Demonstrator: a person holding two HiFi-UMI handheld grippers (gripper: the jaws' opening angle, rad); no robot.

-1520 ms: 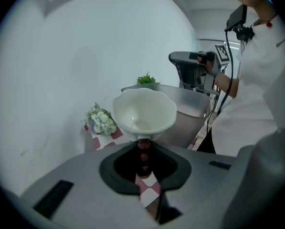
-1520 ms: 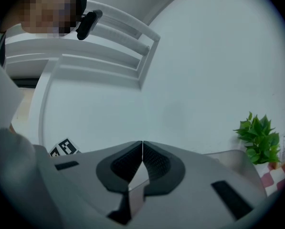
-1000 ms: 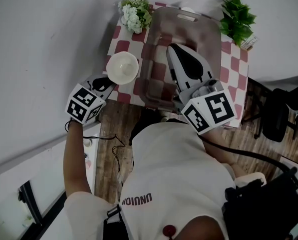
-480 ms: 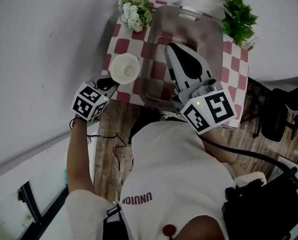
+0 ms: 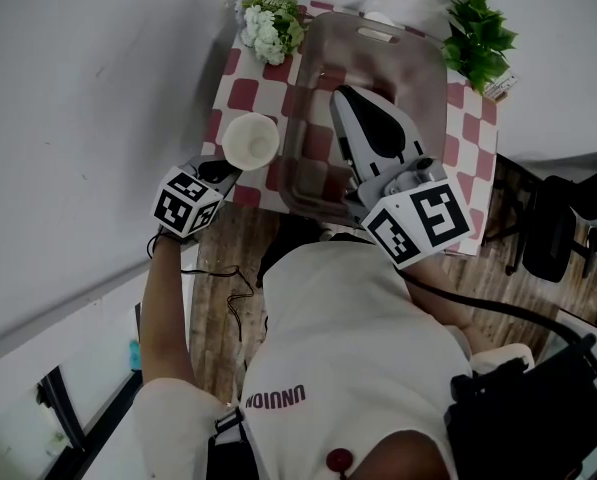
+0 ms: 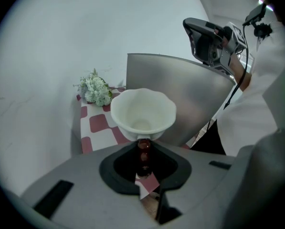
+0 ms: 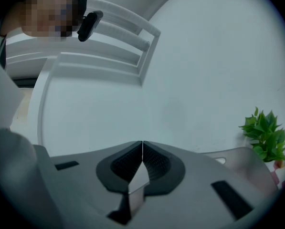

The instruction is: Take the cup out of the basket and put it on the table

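Observation:
A white cup with a wavy rim hangs over the left part of the red-and-white checked table, left of the grey basket. My left gripper is shut on a dark red part under the cup's bowl. In the left gripper view the cup stands upright just past the left gripper; whether it touches the table I cannot tell. My right gripper lies level over the basket, its jaws shut and empty, as the right gripper view confirms.
White flowers stand at the table's far left corner and a green plant at its far right. The basket's wall rises right beside the cup. A black chair stands to the right on the wooden floor.
My left gripper has sunk with the cup, which now looks smaller and sits a little further right over the cloth. The right gripper has not moved.

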